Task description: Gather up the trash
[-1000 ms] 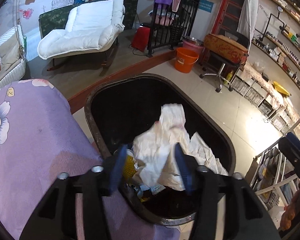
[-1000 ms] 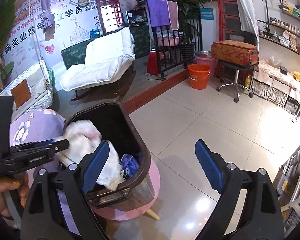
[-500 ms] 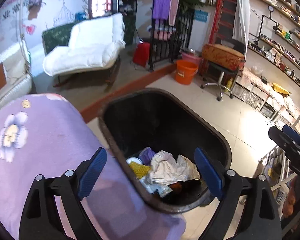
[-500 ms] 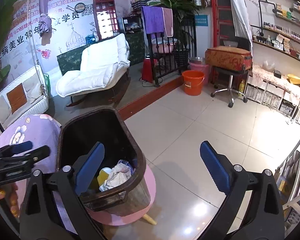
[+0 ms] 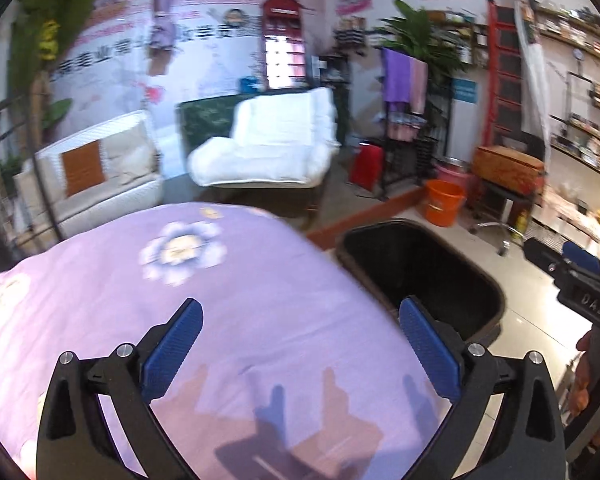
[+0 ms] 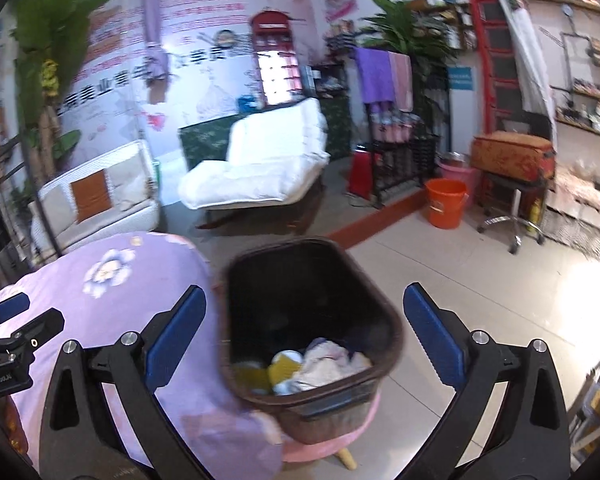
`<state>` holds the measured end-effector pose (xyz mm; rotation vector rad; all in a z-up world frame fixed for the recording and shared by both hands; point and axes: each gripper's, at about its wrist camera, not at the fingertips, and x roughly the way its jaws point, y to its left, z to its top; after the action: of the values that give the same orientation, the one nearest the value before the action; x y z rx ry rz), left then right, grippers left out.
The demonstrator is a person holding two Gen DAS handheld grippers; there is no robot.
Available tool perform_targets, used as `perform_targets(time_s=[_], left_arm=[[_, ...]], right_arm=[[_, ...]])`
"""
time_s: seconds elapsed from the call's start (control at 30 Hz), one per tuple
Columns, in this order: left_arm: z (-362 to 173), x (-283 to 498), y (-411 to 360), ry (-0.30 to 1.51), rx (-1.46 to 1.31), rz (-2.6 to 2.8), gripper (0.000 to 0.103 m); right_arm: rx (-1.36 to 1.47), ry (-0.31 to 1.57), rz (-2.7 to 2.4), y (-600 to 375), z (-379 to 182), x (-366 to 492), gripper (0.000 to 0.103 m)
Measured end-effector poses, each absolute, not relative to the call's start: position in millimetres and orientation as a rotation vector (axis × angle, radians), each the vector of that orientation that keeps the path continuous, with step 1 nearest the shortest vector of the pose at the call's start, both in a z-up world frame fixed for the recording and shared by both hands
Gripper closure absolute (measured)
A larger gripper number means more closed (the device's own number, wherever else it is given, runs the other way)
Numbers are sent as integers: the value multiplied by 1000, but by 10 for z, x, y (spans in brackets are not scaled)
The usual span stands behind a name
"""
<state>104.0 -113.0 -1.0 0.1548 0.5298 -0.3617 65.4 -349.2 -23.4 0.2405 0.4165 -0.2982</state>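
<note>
A dark brown trash bin (image 6: 396,330) stands on a pink stool beside a table with a purple flowered cloth (image 5: 228,280). In the right wrist view crumpled white tissue (image 6: 324,364) and yellow scraps (image 6: 286,366) lie inside it. My left gripper (image 5: 300,344) is open and empty above the cloth, left of the bin (image 5: 496,292). My right gripper (image 6: 306,334) is open and empty, held over the bin. The left gripper also shows in the right wrist view (image 6: 14,320), and the right gripper shows in the left wrist view (image 5: 572,268).
A pink stool (image 6: 340,446) carries the bin. A white lounge chair (image 6: 260,168), an orange bucket (image 6: 444,208), a rolling stool (image 6: 512,216) with a bag and wall shelves (image 5: 580,128) stand farther off across the tiled floor (image 6: 500,300).
My left gripper opened and dropped the white tissue into the bin, then pulled back left over the purple cloth. My right gripper shifted so the bin sits between its fingers.
</note>
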Motion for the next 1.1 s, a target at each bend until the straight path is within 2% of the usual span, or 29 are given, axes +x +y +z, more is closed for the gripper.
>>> perform_targets(time_s=[0.37,1.1], left_arm=[[131,618,-378,428,75,-120,5],[120,418,4,381,38,-67,5]], right_arm=[[202,379,-128,-2676,-98,492,5],[137,344,-43,-2144,2,208,5]])
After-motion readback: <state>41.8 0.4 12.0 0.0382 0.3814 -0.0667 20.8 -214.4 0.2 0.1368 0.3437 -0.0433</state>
